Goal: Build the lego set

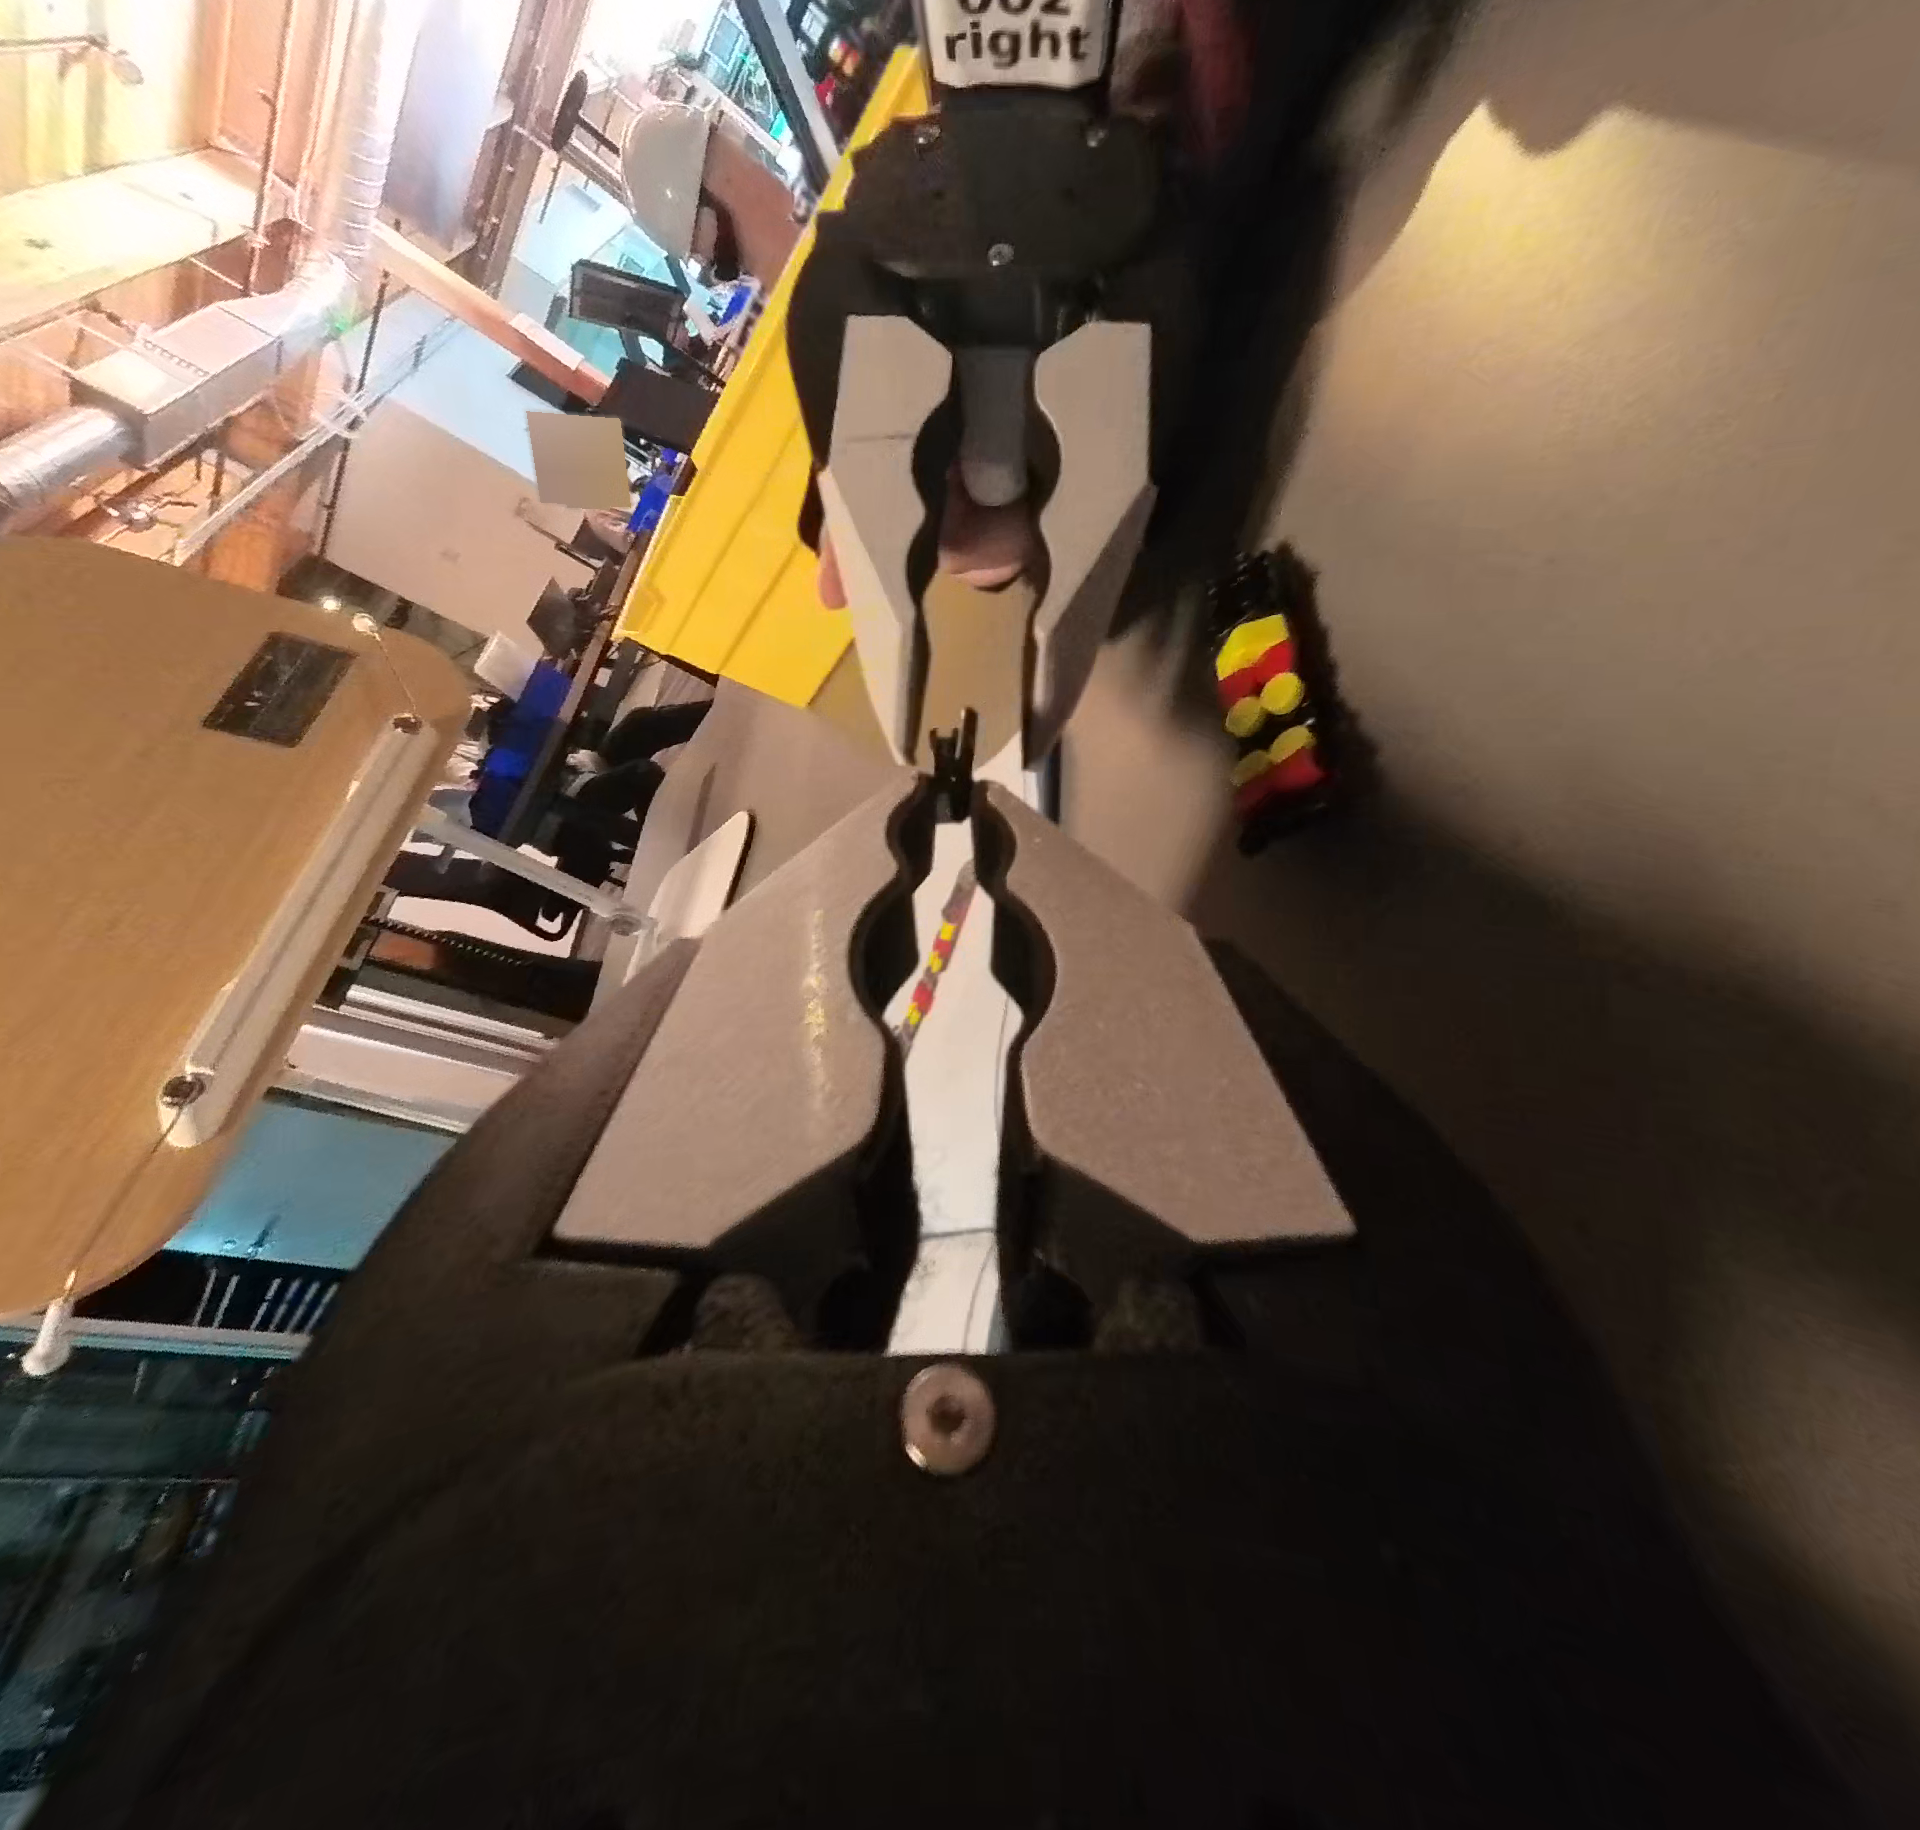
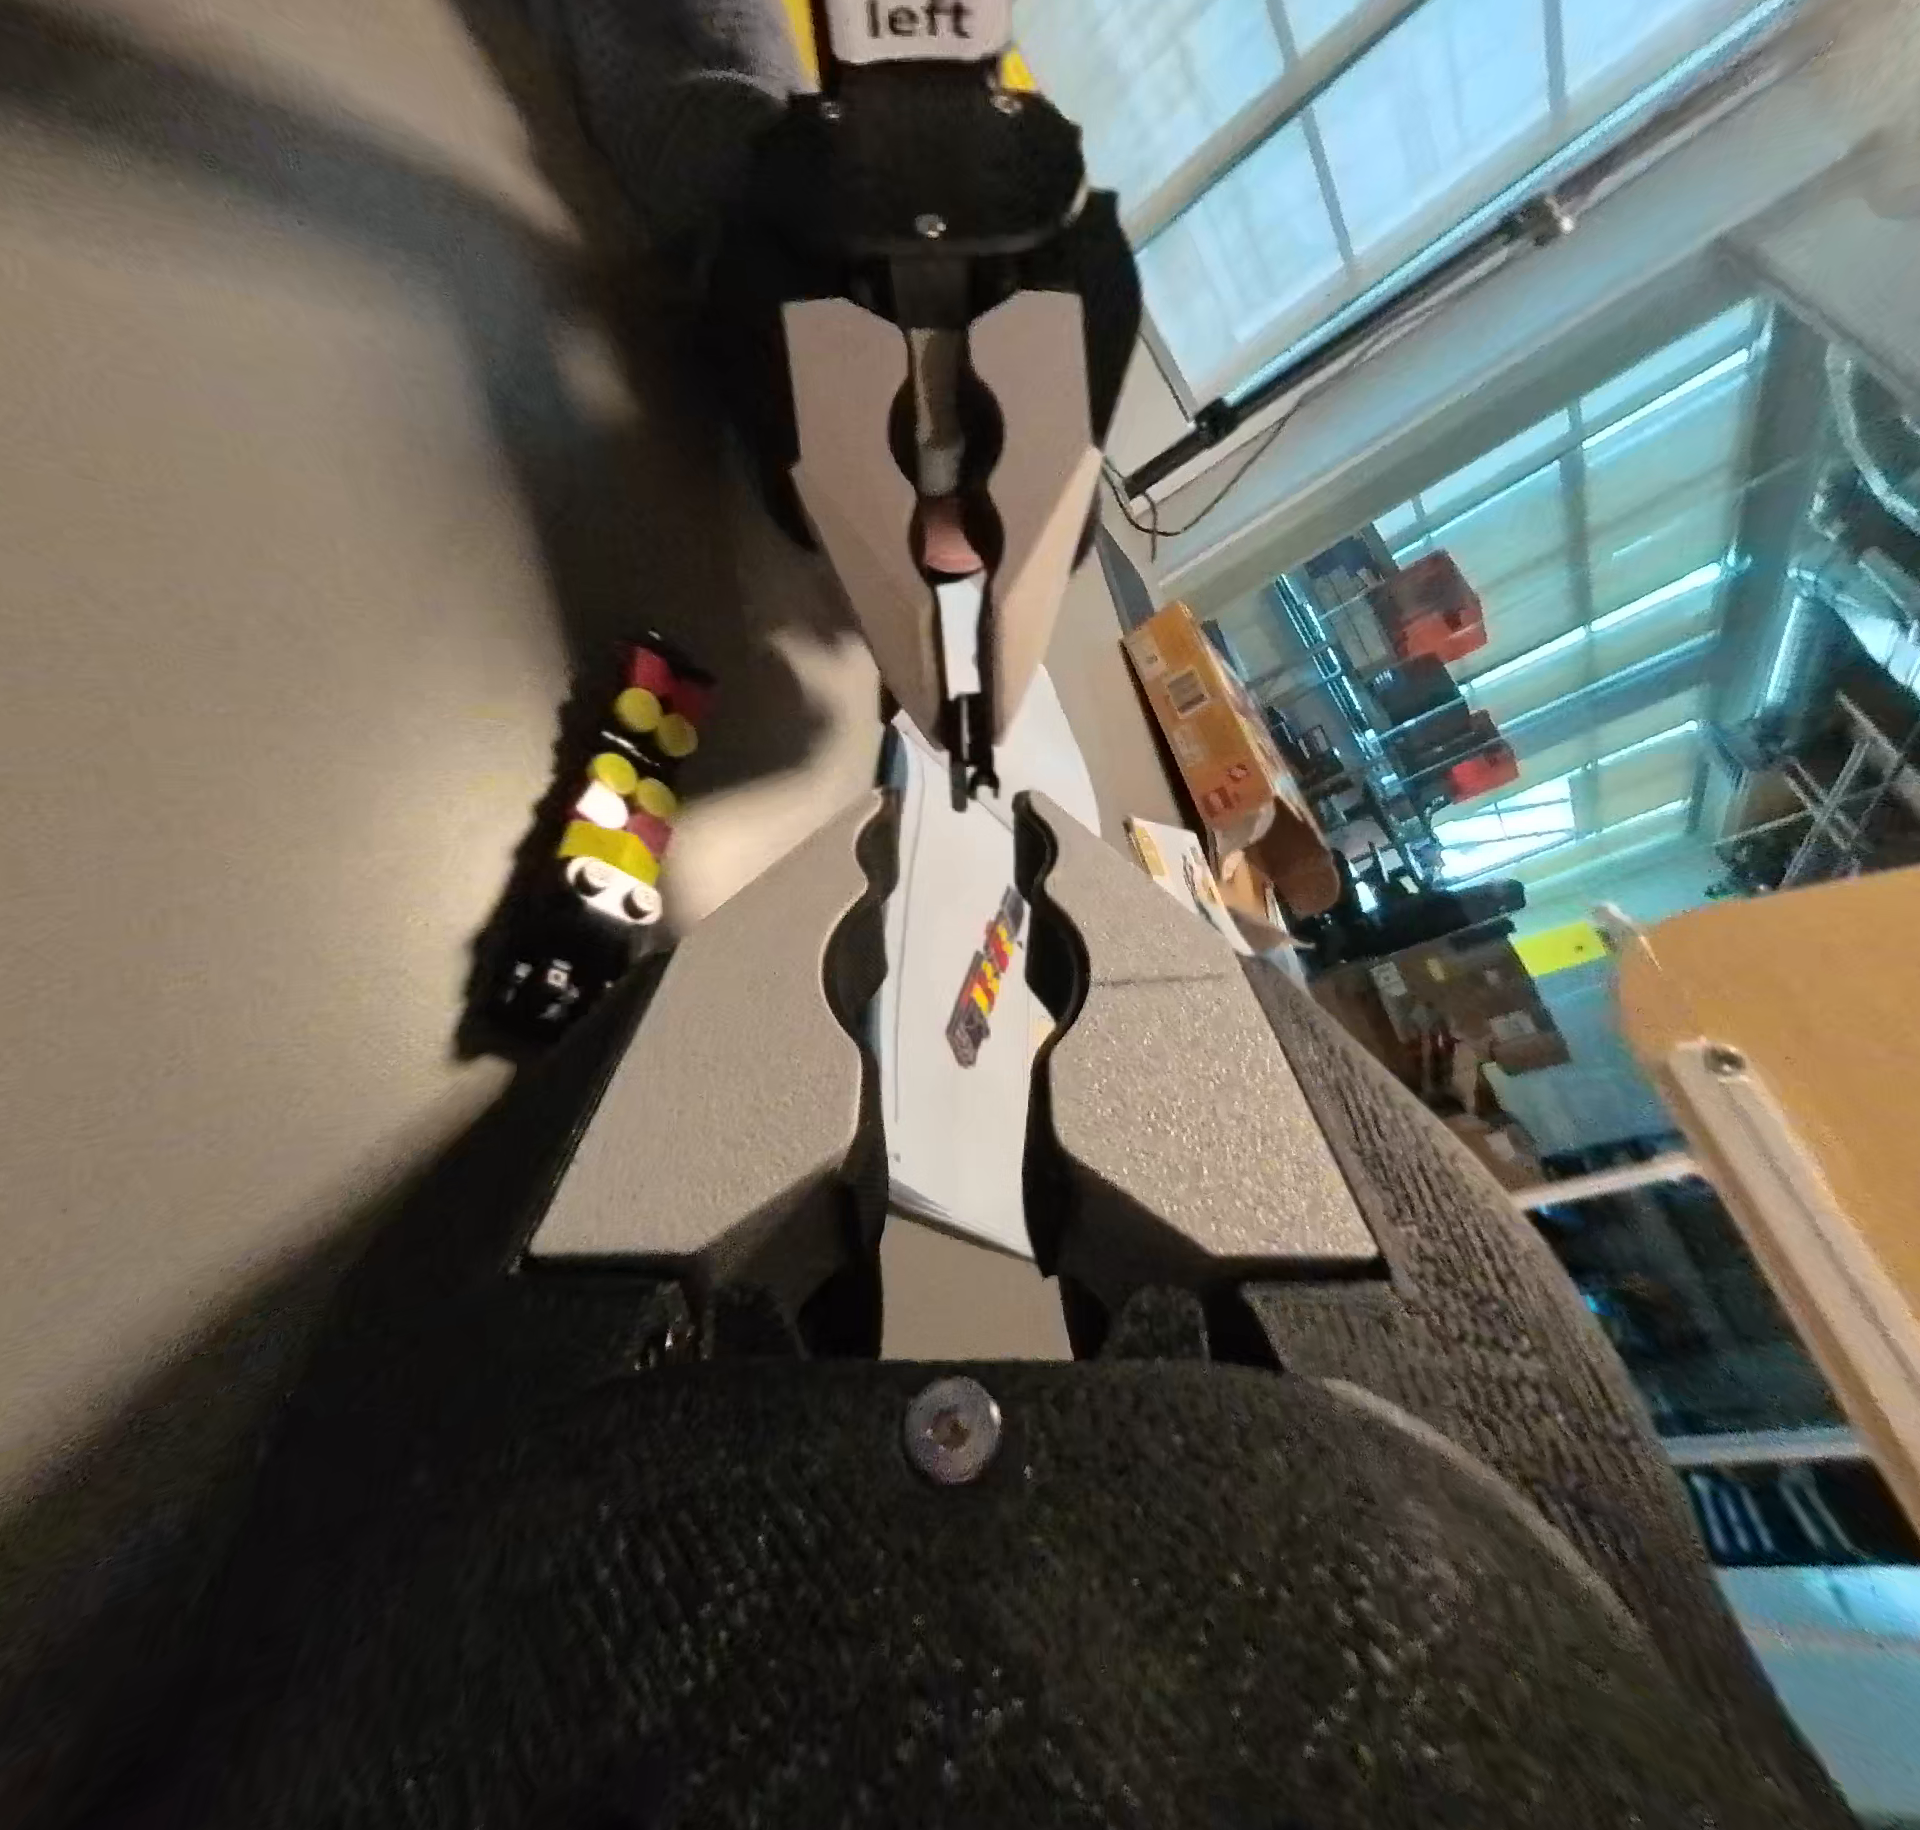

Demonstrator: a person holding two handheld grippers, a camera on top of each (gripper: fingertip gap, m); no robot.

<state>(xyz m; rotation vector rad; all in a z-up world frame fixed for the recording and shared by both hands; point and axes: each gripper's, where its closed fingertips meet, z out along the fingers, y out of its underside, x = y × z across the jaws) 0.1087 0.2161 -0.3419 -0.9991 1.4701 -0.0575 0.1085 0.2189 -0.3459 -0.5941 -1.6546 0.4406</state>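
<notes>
Lego piece (image 1: 954,764), small and black, is pinched at the left claw (image 1: 951,793) tips, held off the bench toward the spread right claw (image 2: 951,804), seemingly for handover or regrip.

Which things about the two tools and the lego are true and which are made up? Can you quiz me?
1. The left tool pinches a small black piece. True.
2. The right tool is squeezed tight shut. False: its jaws stand apart, with nothing gripped between them.
3. The half-built model has yellow and red bits on black. True.
4. A tool is lifting the model into the air. False: it sits on the table, off to the side of both tools.
5. A white instruction booklet shows through the gap in the right tool. True.
</notes>
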